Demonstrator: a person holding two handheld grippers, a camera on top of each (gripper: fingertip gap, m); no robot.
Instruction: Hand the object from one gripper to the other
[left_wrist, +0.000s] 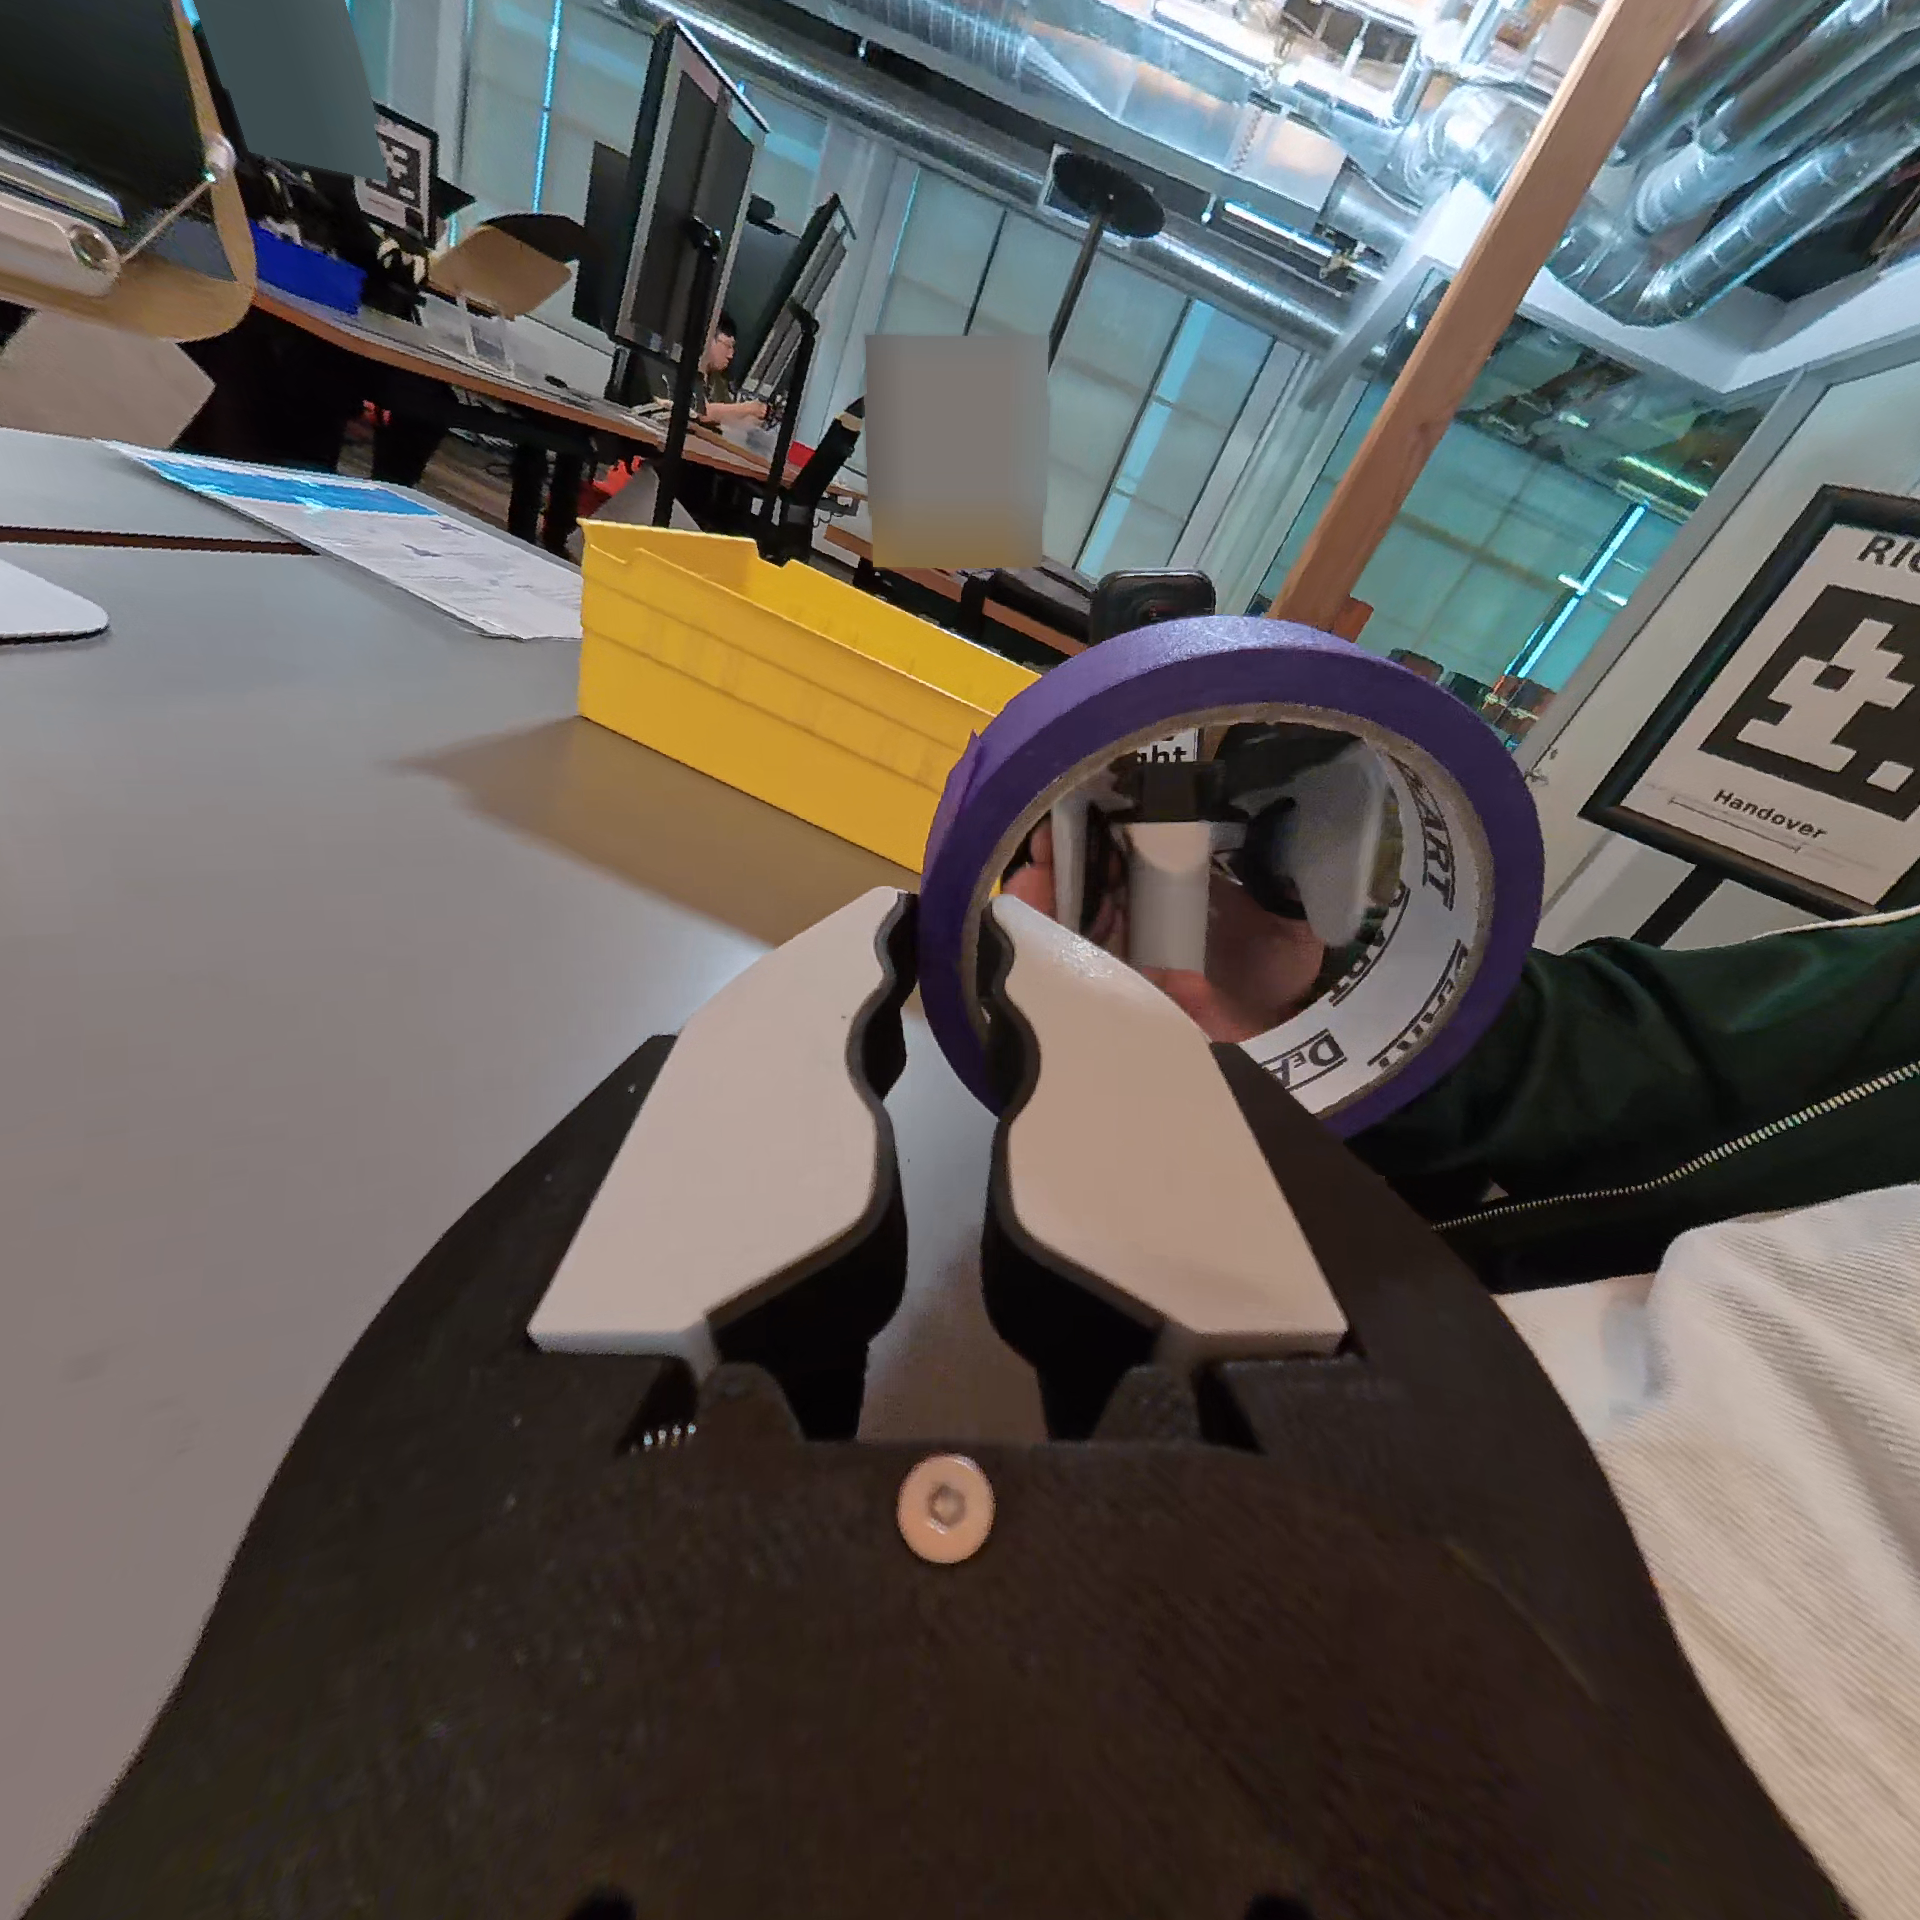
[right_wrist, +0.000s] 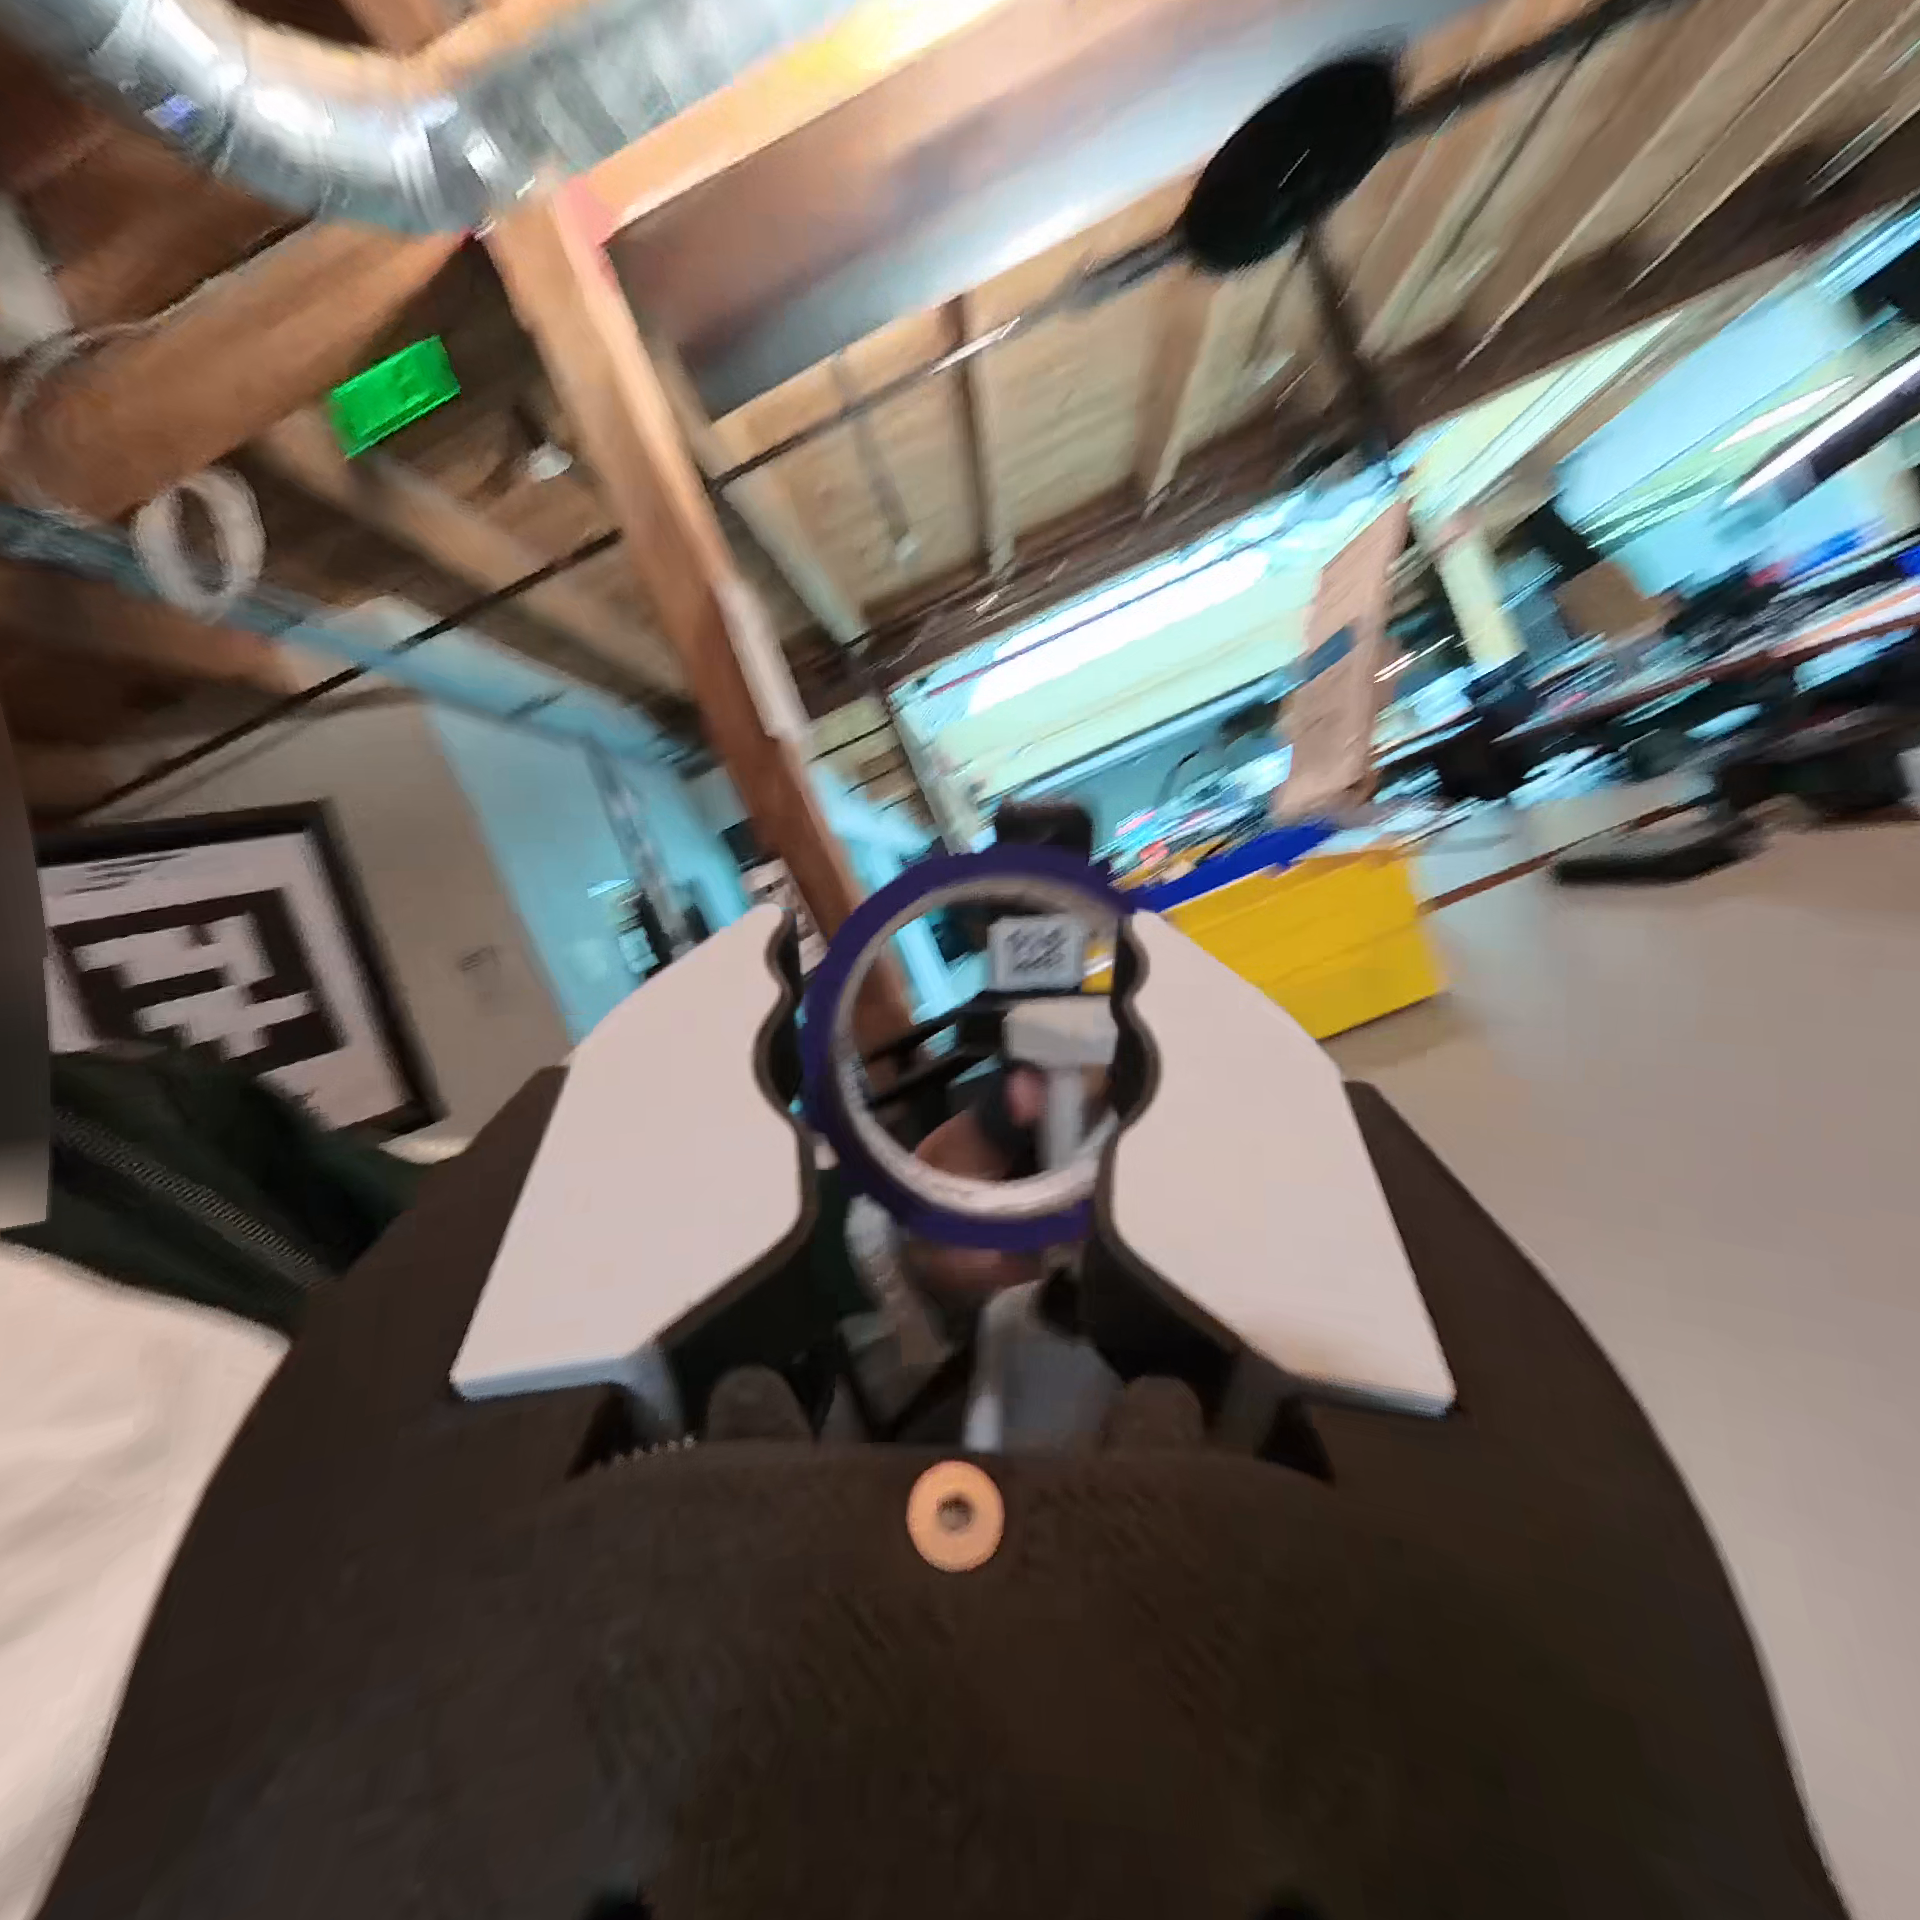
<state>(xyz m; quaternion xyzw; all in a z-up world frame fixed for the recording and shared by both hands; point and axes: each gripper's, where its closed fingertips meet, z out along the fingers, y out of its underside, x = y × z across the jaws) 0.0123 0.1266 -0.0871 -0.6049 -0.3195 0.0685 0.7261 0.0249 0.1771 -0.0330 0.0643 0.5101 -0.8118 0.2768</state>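
One purple tape roll (left_wrist: 1226, 862) mid-handover, held in the air beside yellow bin (left_wrist: 769, 707).
Clamped on near wall by left gripper (left_wrist: 951, 977), jaws nearly closed. Right gripper (right_wrist: 961, 1039) spread wide around roll's outside, contact unclear through blur; closing and left release judged remaining. Grippers facing each other.

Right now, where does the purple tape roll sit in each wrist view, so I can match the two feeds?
Left wrist view: the purple tape roll is right of centre, its near wall pinched by the left gripper.
Right wrist view: the roll sits dead centre, between the spread fingers of the right gripper, blurred by motion.
Shared landmark: the yellow bin on the grey table, behind the roll in both.
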